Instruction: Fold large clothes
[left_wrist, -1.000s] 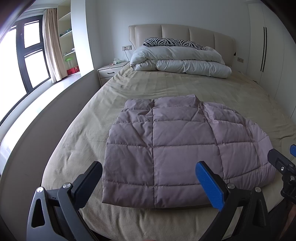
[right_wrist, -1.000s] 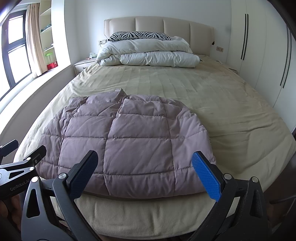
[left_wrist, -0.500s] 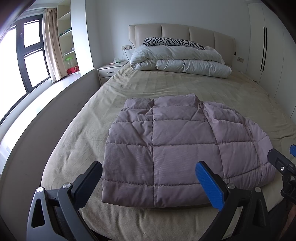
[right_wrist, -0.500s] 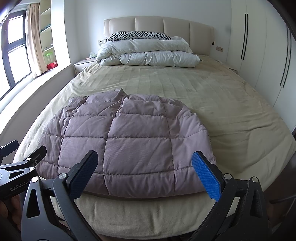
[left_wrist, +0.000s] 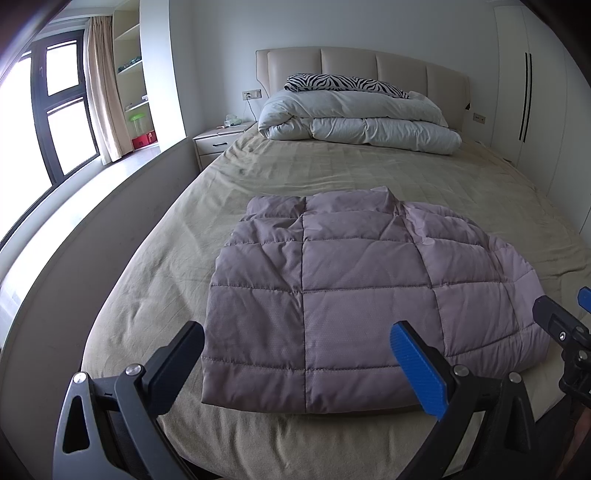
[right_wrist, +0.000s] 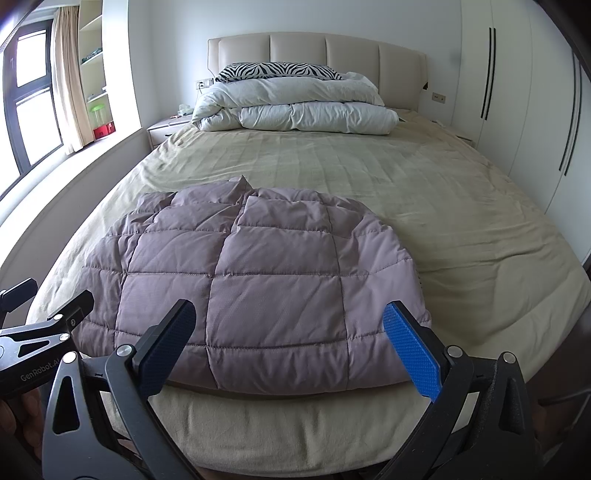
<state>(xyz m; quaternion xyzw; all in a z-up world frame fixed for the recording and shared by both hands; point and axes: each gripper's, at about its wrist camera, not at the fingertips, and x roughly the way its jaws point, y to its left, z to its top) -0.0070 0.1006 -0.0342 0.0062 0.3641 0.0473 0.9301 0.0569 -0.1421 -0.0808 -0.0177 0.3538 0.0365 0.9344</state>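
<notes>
Jacket (left_wrist: 351, 291): folded, flat on the bed (left_wrist: 332, 173)
Your left claw (left_wrist: 295, 358): wide open, empty
Your right claw (right_wrist: 291, 343): wide open, empty

bed (left_wrist: 332, 173) beige | headboard (left_wrist: 362, 66) padded | window (left_wrist: 55, 110) bright, left | walls white

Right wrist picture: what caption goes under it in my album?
Open right gripper hovers above a folded mauve puffer jacket on the bed.
</notes>
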